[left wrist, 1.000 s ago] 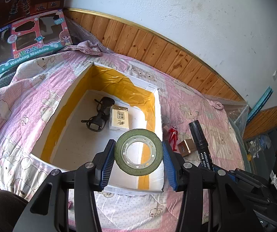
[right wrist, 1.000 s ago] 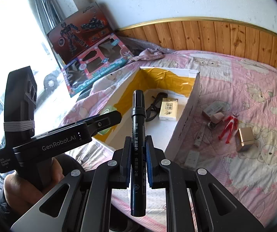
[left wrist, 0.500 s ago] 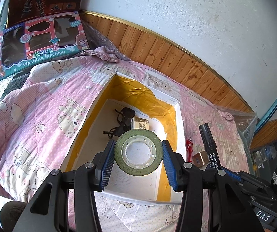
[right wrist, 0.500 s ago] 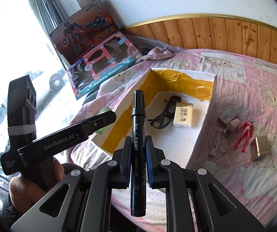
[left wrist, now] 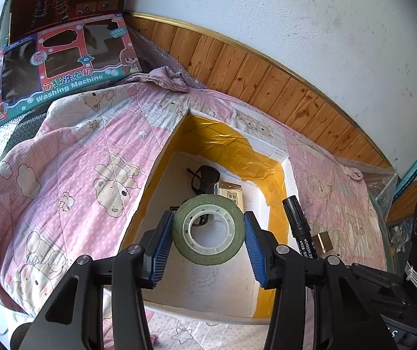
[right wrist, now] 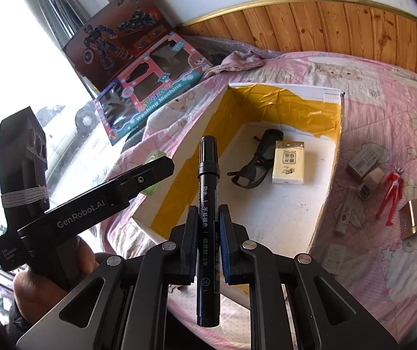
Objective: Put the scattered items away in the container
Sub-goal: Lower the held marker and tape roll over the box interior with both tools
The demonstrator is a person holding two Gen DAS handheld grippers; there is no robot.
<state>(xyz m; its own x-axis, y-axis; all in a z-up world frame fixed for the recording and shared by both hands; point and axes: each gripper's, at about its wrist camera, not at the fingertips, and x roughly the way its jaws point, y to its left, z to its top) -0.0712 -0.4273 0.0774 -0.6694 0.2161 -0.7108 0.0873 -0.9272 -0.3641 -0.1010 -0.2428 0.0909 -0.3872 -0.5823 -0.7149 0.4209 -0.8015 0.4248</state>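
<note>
A: What does the left gripper (left wrist: pixel 208 233) hold?

B: A green tape roll (left wrist: pixel 208 229), clamped between its blue pads (left wrist: pixel 161 245); the jaws press on either side of the roll, which faces the camera with its white core open; it hangs above the near part of the white box (left wrist: pixel 291 180), the one lined with yellow film.

A: And the right gripper (right wrist: pixel 207 245)?

B: Its jaws are tight on a black marker (right wrist: pixel 207 201), held upright, cap end up; it hovers over the box's near edge.

A: What lies inside the box?

B: Black glasses (right wrist: pixel 255 160) and a cream packet (right wrist: pixel 288 162), side by side and touching, toward the far end.

A: Anything outside it?

B: On the pink quilt (right wrist: pixel 383 102) to the right: a red figure (right wrist: pixel 390 191), a gold box (right wrist: pixel 415 217), and a few small pale items beside them; toy boxes (right wrist: pixel 153 93) lean at the far left.
</note>
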